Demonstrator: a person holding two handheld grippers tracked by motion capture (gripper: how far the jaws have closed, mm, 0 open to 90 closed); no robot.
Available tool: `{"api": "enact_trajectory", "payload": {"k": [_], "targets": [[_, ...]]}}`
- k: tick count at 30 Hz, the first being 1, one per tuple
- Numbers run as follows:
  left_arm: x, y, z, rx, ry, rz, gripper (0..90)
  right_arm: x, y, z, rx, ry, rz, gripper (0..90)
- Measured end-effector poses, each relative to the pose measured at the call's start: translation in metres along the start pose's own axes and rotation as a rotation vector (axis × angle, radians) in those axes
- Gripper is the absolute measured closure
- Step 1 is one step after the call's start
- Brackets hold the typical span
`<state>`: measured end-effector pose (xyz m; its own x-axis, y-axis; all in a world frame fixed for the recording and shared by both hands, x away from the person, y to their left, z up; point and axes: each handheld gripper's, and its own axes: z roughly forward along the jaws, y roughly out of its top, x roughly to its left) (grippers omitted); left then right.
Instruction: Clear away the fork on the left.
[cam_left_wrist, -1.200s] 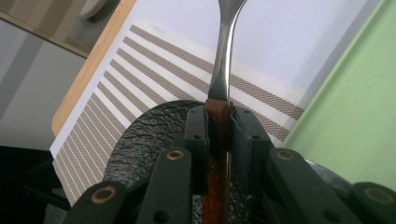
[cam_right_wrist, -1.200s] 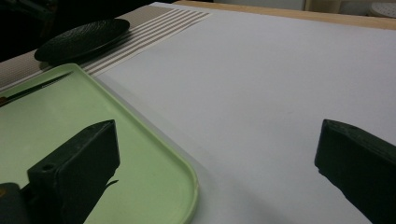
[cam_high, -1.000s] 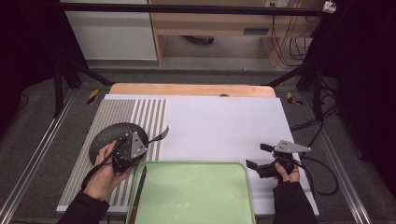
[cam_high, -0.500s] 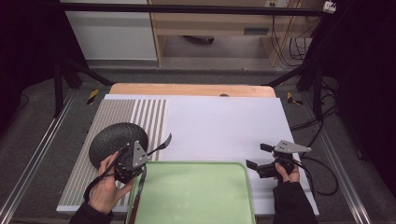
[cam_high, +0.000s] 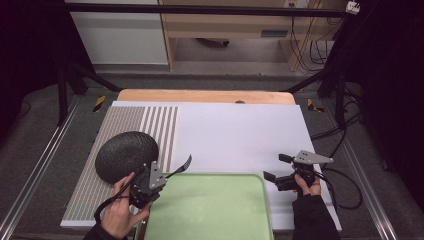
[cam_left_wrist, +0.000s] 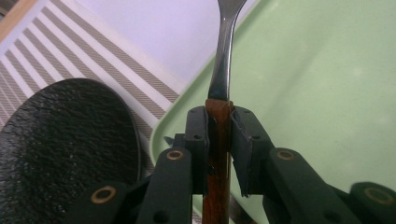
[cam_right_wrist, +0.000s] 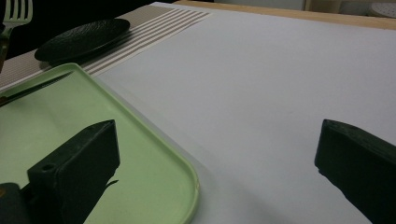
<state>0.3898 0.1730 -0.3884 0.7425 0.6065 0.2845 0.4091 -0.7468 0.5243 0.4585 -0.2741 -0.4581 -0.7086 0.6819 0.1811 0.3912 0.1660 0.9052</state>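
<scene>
My left gripper (cam_high: 161, 176) is shut on the brown wooden handle of a fork (cam_high: 183, 165), and the tines point away over the far left corner of the green tray (cam_high: 215, 215). In the left gripper view both jaws clamp the fork's handle (cam_left_wrist: 218, 135), while its steel neck (cam_left_wrist: 224, 56) rises over the tray (cam_left_wrist: 317, 93). A black textured plate (cam_high: 125, 154) lies just left of this gripper on the striped mat. At the tray's right, my right gripper (cam_high: 275, 167) stands open over the white sheet with nothing between its jaws (cam_right_wrist: 217, 135).
A knife (cam_right_wrist: 37, 86) lies in the tray (cam_right_wrist: 140, 154) near its left side. The striped placemat (cam_high: 155, 125) covers the table's left part and a white sheet (cam_high: 240, 130) the rest. A wooden edge (cam_high: 200, 96) runs along the far side.
My left gripper has carried the fork from over the black plate toward the person and a little right, to the tray's far left corner. The right gripper has stayed put.
</scene>
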Motion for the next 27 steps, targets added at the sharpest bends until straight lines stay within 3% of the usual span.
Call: {"api": "enact_trajectory", "payload": {"k": [16, 27], "targets": [[-0.033, 0.002, 0.005, 0.069, -0.048, 0.032, 76.7, 0.0, 0.0, 0.0, -0.003, -0.001, -0.002, 0.4], [-0.049, 0.0, 0.011, 0.116, -0.066, 0.067, 76.6, 0.0, 0.0, 0.0, -0.003, 0.0, -0.001, 0.4]]}}
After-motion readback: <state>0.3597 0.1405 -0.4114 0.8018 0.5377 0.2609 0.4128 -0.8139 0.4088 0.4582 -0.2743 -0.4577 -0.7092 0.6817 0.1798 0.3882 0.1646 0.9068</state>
